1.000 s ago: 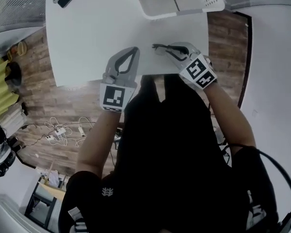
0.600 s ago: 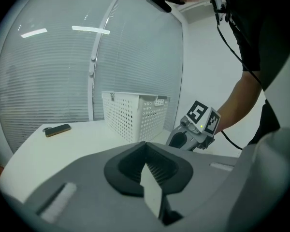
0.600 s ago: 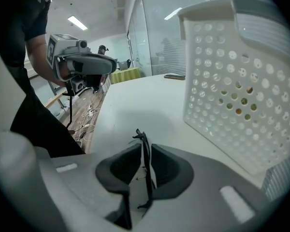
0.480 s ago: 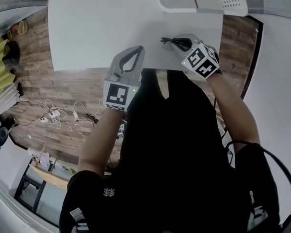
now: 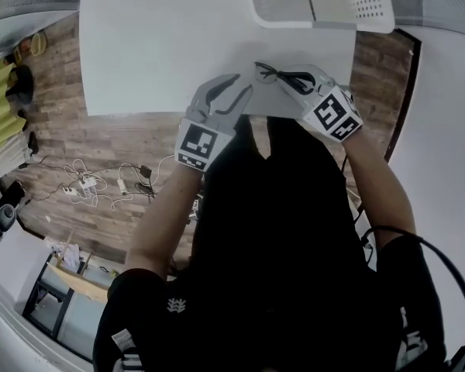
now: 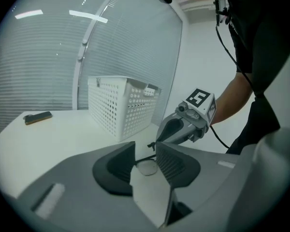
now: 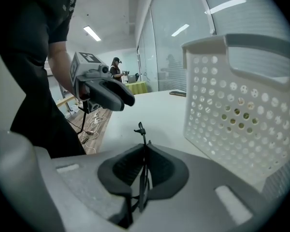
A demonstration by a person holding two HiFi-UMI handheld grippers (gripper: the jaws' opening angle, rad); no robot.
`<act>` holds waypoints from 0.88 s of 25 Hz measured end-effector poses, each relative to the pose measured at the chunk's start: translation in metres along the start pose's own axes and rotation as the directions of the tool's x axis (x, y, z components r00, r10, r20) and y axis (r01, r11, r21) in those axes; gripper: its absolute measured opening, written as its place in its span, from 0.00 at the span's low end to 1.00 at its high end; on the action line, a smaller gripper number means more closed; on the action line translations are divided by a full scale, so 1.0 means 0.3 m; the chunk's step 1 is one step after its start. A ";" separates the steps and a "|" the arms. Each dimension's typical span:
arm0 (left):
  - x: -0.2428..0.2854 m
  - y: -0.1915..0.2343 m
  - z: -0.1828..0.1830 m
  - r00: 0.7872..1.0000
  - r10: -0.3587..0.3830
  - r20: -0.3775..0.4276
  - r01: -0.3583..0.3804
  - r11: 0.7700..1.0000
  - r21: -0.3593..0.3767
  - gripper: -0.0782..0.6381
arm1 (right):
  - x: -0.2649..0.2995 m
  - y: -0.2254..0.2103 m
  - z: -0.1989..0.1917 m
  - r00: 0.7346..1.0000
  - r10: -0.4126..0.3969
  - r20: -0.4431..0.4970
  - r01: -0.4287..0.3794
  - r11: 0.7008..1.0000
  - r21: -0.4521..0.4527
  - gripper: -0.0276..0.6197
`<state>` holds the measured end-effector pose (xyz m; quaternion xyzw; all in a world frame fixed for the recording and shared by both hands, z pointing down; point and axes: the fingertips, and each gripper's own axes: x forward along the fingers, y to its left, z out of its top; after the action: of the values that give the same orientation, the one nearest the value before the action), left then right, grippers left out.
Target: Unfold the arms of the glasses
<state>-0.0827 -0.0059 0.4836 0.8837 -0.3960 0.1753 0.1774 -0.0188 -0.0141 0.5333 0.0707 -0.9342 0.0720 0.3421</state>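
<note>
Black thin-framed glasses (image 5: 279,74) were clamped just in front of the white perforated plastic basket (image 5: 356,2), over the white tabletop (image 5: 155,45). Fingers of the right gripper (image 7: 145,149), just closing, pinched narrow on the frame, seen edge-on. Fingers of the left gripper (image 6: 146,146), just opening, stood part-way apart, with one lens showing in the gap, untouched. Long axis ran gripper to gripper, along the basket's front. Free end judged nearer the left gripper, straight ahead of its fingers.
</note>
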 end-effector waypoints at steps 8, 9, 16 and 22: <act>0.148 -0.144 -0.029 0.972 -0.232 -0.049 0.229 0.972 -0.055 0.45 | -0.067 0.029 0.020 0.991 -0.002 0.131 0.007 0.999 -0.034 0.07; 0.158 -0.169 -0.024 0.963 -0.265 -0.050 0.262 0.963 -0.062 0.45 | -0.075 0.029 0.019 0.990 -0.004 0.140 0.009 0.999 -0.032 0.07; 0.166 -0.239 0.023 0.933 -0.357 -0.042 0.355 0.933 -0.060 0.45 | -0.100 0.020 0.011 0.984 -0.025 0.174 0.025 1.000 0.002 0.07; 0.142 -0.283 0.040 0.911 -0.409 -0.053 0.407 0.912 -0.052 0.45 | -0.120 0.016 -0.002 0.984 -0.049 0.169 0.040 0.998 0.058 0.07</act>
<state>0.0106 0.0143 0.4773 0.9372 -0.2004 0.1543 0.2401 0.0081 -0.0064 0.5100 0.1068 -0.9559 0.0836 0.2605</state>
